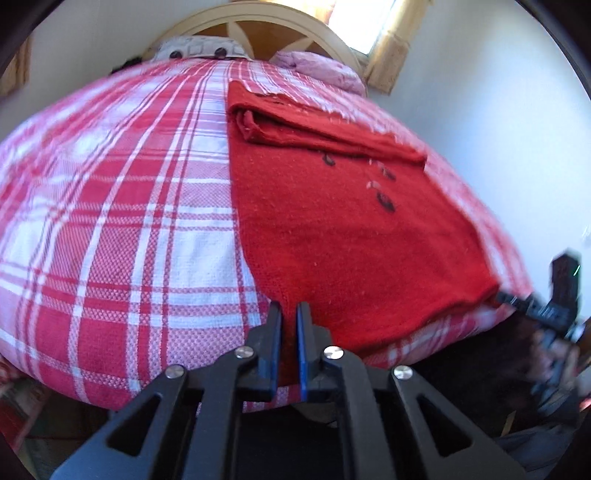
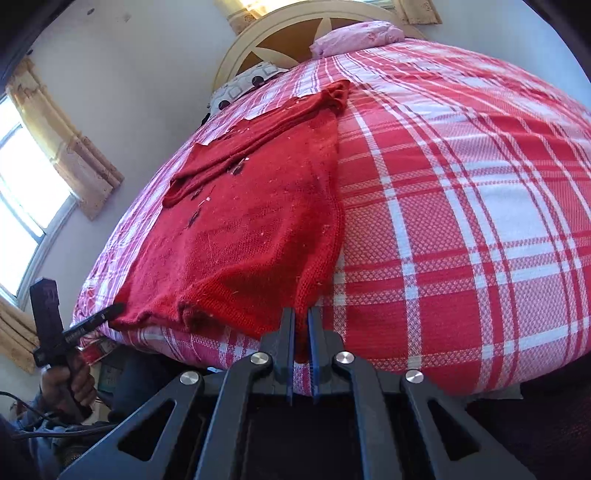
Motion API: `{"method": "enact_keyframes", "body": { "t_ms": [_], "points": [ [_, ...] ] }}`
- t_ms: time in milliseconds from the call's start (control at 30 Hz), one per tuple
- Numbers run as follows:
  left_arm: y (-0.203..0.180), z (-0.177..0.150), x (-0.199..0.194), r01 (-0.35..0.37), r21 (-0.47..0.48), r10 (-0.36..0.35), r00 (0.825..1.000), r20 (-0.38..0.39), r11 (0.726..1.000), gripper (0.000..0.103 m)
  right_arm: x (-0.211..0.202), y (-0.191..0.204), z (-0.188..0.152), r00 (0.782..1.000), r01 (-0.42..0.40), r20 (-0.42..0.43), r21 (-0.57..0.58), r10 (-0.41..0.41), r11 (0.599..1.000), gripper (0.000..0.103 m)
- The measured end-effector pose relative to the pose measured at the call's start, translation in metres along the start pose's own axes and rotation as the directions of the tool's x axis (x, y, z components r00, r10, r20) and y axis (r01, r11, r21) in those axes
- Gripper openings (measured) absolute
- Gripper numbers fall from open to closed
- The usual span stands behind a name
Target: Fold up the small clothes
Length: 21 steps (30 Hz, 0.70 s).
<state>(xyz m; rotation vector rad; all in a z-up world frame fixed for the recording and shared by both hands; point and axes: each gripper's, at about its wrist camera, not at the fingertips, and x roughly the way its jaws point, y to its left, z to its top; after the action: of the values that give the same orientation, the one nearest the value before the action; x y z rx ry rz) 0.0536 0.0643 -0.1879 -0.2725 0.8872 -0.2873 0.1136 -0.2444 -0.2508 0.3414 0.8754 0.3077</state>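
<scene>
A red knitted cardigan (image 1: 332, 229) with dark buttons lies flat on the red-and-white checked bedspread (image 1: 129, 206), its sleeves folded across the far end. My left gripper (image 1: 289, 314) is shut on the cardigan's near left hem corner. My right gripper (image 2: 301, 314) is shut on the near right hem corner of the cardigan (image 2: 251, 236). In the left wrist view the right gripper (image 1: 506, 297) shows at the hem's far corner. In the right wrist view the left gripper (image 2: 114, 308) shows at the hem's left corner.
The bed's near edge runs just under both grippers. A spotted pillow (image 1: 201, 50) and a pink pillow (image 1: 321, 68) lie by the round wooden headboard (image 1: 258, 26). A white wall and a curtained window (image 2: 26, 192) are beside the bed.
</scene>
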Motion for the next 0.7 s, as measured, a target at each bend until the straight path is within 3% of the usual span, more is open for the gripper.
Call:
{"method": "enact_keyframes", "body": {
  "t_ms": [267, 400, 700],
  "points": [
    [0.003, 0.015, -0.023, 0.046, -0.005, -0.045, 0.994, 0.098, 0.999, 0.008, -0.023, -0.013, 0.01, 0.993, -0.092, 0.085, 0.067, 0.086, 0.994, 0.006],
    [-0.001, 0.021, -0.027, 0.076, 0.0, -0.076, 0.991, 0.11, 0.997, 0.008, -0.036, -0.017, 0.019, 0.978, -0.181, 0.129, 0.108, 0.166, 0.978, 0.006],
    [-0.004, 0.046, -0.033, 0.114, 0.018, -0.115, 0.98, 0.16, 0.993, 0.008, -0.046, -0.01, 0.047, 0.953, -0.26, 0.191, 0.116, 0.235, 0.959, 0.006]
  ]
}}
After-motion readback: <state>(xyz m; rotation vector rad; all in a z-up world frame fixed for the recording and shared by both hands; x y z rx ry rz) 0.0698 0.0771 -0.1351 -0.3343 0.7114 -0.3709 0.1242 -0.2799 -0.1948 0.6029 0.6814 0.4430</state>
